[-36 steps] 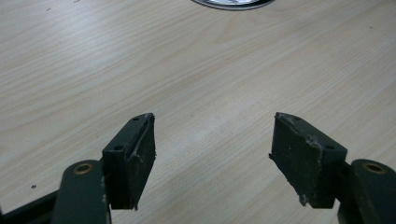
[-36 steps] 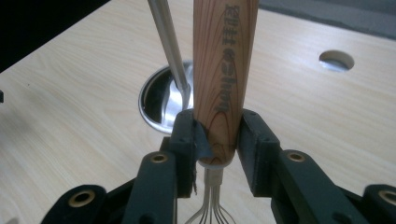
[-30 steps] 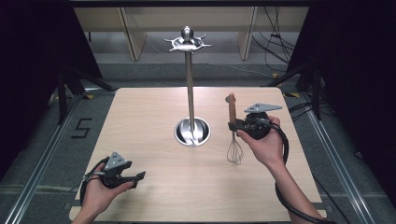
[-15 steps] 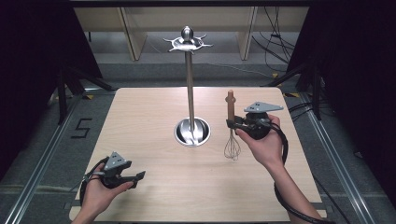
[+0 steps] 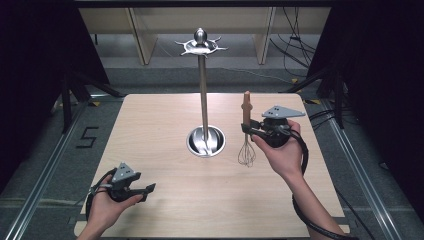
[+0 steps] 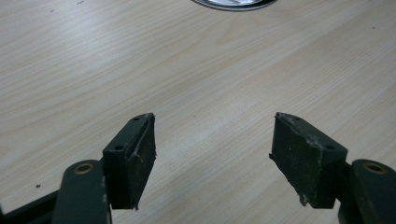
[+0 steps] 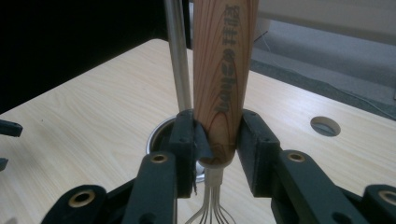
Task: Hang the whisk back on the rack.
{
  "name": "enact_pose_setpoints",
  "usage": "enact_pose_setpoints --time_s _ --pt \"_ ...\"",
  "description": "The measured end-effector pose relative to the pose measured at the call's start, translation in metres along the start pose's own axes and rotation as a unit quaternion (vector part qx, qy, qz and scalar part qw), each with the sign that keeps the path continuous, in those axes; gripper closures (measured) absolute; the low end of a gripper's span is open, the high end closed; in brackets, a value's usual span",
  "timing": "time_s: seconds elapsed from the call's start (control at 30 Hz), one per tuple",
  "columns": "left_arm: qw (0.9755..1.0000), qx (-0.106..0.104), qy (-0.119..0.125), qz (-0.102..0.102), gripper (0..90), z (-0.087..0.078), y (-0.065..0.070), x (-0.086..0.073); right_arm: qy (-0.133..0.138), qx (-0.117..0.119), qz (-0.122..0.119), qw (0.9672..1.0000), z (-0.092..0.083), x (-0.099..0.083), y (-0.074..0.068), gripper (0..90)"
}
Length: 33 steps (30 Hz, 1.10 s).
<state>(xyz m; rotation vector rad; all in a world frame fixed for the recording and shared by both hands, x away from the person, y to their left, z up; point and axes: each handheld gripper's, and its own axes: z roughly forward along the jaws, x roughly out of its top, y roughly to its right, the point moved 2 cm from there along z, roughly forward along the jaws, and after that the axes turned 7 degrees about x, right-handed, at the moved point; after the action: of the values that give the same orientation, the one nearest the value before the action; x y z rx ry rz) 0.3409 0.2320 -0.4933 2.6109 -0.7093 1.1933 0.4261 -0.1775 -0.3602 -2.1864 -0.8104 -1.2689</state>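
Nearest, the left gripper (image 5: 148, 190) is being kept low over the table (image 5: 150, 125) with its jaws apart and empty. Further on, the whisk (image 5: 246, 131) is being held upright by the right gripper (image 5: 248, 130), whose jaws are being pressed on the lower end of the wooden handle, wires hanging just over the table. It is probably light; the thin wires are bending easily, so the stiff handle is the better hold. Beyond, the steel stand (image 5: 203, 95) is rising from its round base.
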Motion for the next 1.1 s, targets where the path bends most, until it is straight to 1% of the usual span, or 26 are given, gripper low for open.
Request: enact_pose_setpoints --time_s 0.07,0.1,0.13,0.17,0.2,0.23,0.27,0.3,0.37,0.4,0.47,0.5,0.53,0.57,0.6,0.63,0.67,0.73,0.77,0.8,0.87,0.9,0.93,0.97,1.0,1.1 --pt "1.0000 0.000 0.000 0.001 29.9 0.000 0.000 0.000 0.007 0.000 -0.014 0.9999 0.001 0.002 0.001 69.8" --pt "1.0000 0.000 0.000 0.001 29.9 0.000 0.000 0.000 0.013 -0.001 -0.014 0.9998 0.001 0.003 0.000 69.8" --pt "1.0000 0.000 -0.001 0.001 29.9 0.000 0.000 0.000 0.006 0.002 -0.005 1.0000 0.000 0.003 -0.002 69.8" --pt "1.0000 -0.001 -0.001 0.001 29.9 0.000 0.000 0.000 0.007 0.002 -0.012 0.9999 0.000 0.004 -0.001 69.8" --pt "1.0000 0.003 -0.003 0.009 29.9 0.000 -0.001 -0.001 0.010 -0.003 -0.023 0.9997 0.000 0.005 0.000 69.8" --pt "0.9997 0.002 -0.011 0.020 29.9 -0.001 -0.003 -0.001 0.011 0.004 -0.014 0.9998 0.000 0.006 -0.001 69.8" --pt "0.9998 0.002 -0.010 0.018 29.9 -0.001 -0.003 -0.001 0.012 0.002 -0.009 0.9999 0.000 0.006 -0.002 69.8" --pt "1.0000 0.002 0.004 -0.005 29.9 0.002 0.000 -0.001 0.020 0.002 -0.013 0.9997 0.001 0.007 -0.002 69.8" --pt "1.0000 0.003 0.003 -0.003 29.9 0.001 0.000 -0.001 0.016 0.002 -0.013 0.9998 0.000 0.009 -0.003 69.8" --pt "1.0000 0.004 0.004 -0.002 29.9 0.001 0.000 -0.001 0.020 0.001 -0.017 0.9997 0.000 0.010 -0.003 69.8" --pt "1.0000 0.004 0.005 -0.003 29.8 0.001 0.000 0.000 0.018 0.004 -0.011 0.9998 -0.001 0.012 -0.005 69.8" --pt "1.0000 0.004 0.005 -0.003 29.8 0.001 0.000 0.000 0.025 0.000 -0.014 0.9996 0.000 0.013 -0.005 69.8" --pt "1.0000 0.008 0.005 0.001 29.8 0.001 -0.001 0.000 0.022 0.005 -0.020 0.9995 0.000 0.014 -0.004 69.8" --pt "1.0000 0.004 0.003 0.003 29.8 0.001 -0.001 0.000 0.020 0.002 -0.014 0.9997 -0.001 0.015 -0.006 69.8" --pt "1.0000 0.004 0.004 -0.004 29.8 0.002 0.000 0.000 0.021 0.001 -0.017 0.9996 -0.001 0.015 -0.006 69.8" --pt "1.0000 0.004 0.005 -0.004 29.8 0.002 0.000 0.000 0.030 0.003 -0.020 0.9993 -0.001 0.017 -0.006 69.8" --pt "1.0000 0.004 0.005 -0.005 29.8 0.002 0.000 0.000 0.032 0.001 -0.015 0.9994 -0.001 0.017 -0.007 69.8" --pt "1.0000 0.003 0.004 -0.004 29.8 0.002 0.000 -0.001 0.029 0.001 -0.026 0.9993 -0.002 0.019 -0.005 69.8" --pt "1.0000 0.003 0.004 -0.004 29.8 0.002 0.000 -0.001 0.037 0.005 -0.031 0.9988 0.000 0.020 -0.004 69.8" --pt "1.0000 0.003 0.005 -0.005 29.8 0.002 0.000 -0.001 0.038 -0.002 -0.013 0.9992 -0.001 0.020 -0.007 69.8" --pt "1.0000 0.003 0.005 -0.004 29.8 0.001 0.000 0.000 0.033 -0.001 -0.020 0.9992 -0.001 0.022 -0.006 69.8" --pt "1.0000 0.007 0.005 -0.003 29.8 0.001 -0.001 0.000 0.031 -0.001 -0.009 0.9995 -0.002 0.022 -0.008 69.8" --pt "1.0000 0.000 0.004 -0.001 29.7 0.000 -0.001 0.000 0.034 0.002 -0.022 0.9992 -0.001 0.023 -0.007 69.8" --pt "1.0000 -0.002 0.001 -0.002 29.7 0.000 -0.001 0.000 0.035 0.003 -0.025 0.9991 0.000 0.024 -0.007 69.8" --pt "1.0000 -0.001 0.002 -0.002 29.7 0.000 -0.001 0.000 0.034 0.003 -0.016 0.9993 0.000 0.024 -0.009 69.8" --pt "1.0000 -0.001 0.003 -0.003 29.7 0.000 -0.001 0.000 0.039 0.006 -0.015 0.9991 0.001 0.026 -0.009 69.8"
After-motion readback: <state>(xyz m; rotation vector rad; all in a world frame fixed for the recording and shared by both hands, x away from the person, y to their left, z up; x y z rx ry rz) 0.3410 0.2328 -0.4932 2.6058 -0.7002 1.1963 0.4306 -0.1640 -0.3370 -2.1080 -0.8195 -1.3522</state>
